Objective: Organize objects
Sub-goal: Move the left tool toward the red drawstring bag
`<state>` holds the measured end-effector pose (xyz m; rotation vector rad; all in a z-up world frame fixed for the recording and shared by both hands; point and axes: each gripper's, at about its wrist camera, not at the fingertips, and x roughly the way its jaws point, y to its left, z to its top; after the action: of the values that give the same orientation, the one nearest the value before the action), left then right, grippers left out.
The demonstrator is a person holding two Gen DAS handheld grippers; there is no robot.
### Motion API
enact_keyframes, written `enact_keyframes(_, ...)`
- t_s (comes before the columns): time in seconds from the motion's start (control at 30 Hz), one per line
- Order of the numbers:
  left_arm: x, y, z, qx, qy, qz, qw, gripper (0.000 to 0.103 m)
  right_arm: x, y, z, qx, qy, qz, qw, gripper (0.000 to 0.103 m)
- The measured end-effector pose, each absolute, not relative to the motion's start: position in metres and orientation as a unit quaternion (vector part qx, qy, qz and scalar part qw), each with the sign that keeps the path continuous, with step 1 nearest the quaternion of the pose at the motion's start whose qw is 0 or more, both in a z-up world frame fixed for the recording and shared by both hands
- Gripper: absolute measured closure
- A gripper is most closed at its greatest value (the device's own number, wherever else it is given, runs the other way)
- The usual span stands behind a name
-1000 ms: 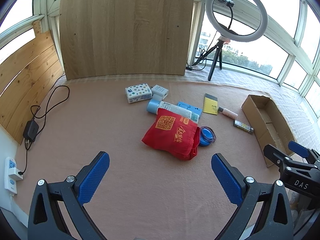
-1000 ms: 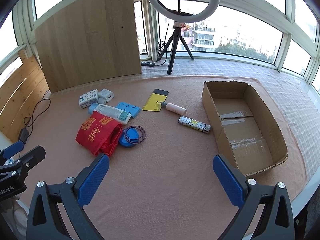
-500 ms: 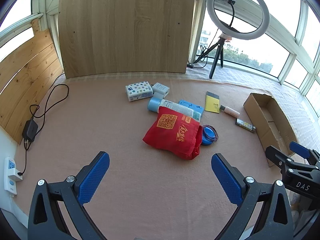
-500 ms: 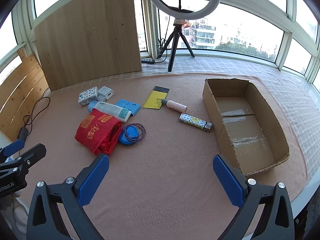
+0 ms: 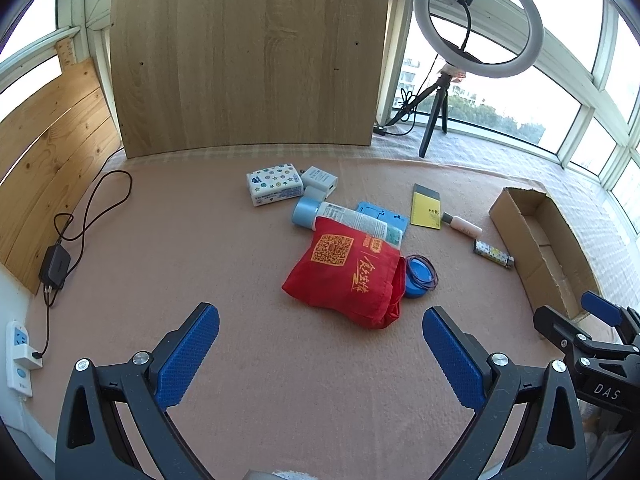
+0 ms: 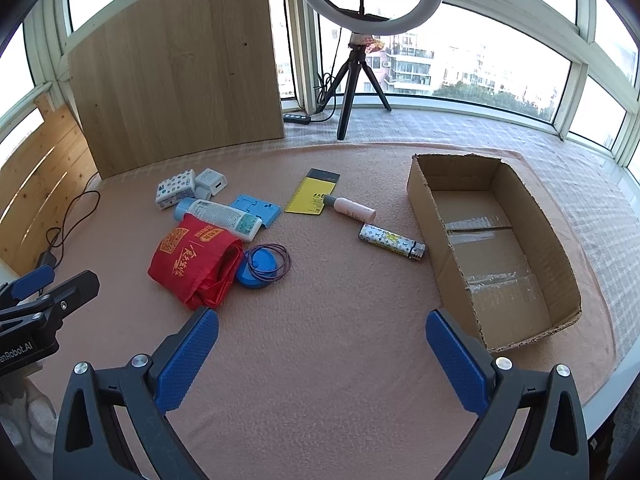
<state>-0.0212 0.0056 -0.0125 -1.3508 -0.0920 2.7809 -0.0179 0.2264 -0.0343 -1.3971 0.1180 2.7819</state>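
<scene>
Sunlit window bay, pink-covered bench [image 6: 320,360]. Both claws, left claw [image 5: 320,354] and right claw [image 6: 322,356], hovering wide open, gripping nothing. Red bag [image 5: 344,272] lying just ahead of left claw; cardboard box [image 6: 494,254] sitting ahead-right of right claw.

Enclosed balcony of a high-rise flat, set up for recording: curved windows [image 6: 500,60] overlook apartment blocks [image 6: 412,68]; a ring light on a tripod [image 6: 360,40], propped wooden boards [image 5: 248,56] and a pink cloth-covered ledge [image 6: 320,340] form the work surface.
</scene>
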Motion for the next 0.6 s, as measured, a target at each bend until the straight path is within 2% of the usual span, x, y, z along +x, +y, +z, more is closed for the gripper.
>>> enact_keyframes(0.47, -0.071, 0.005, -0.028, -0.452, -0.038, 0.891, 0.027, 0.000, -0.023, 0.235, -0.041, -0.458, 0.047, 0.887, 0.020, 0.001)
enact_keyframes(0.6, -0.095, 0.005, -0.039, -0.461, -0.044, 0.886, 0.025, 0.003, -0.020, 0.241, -0.045, -0.463, 0.049, 0.884, 0.028, 0.001)
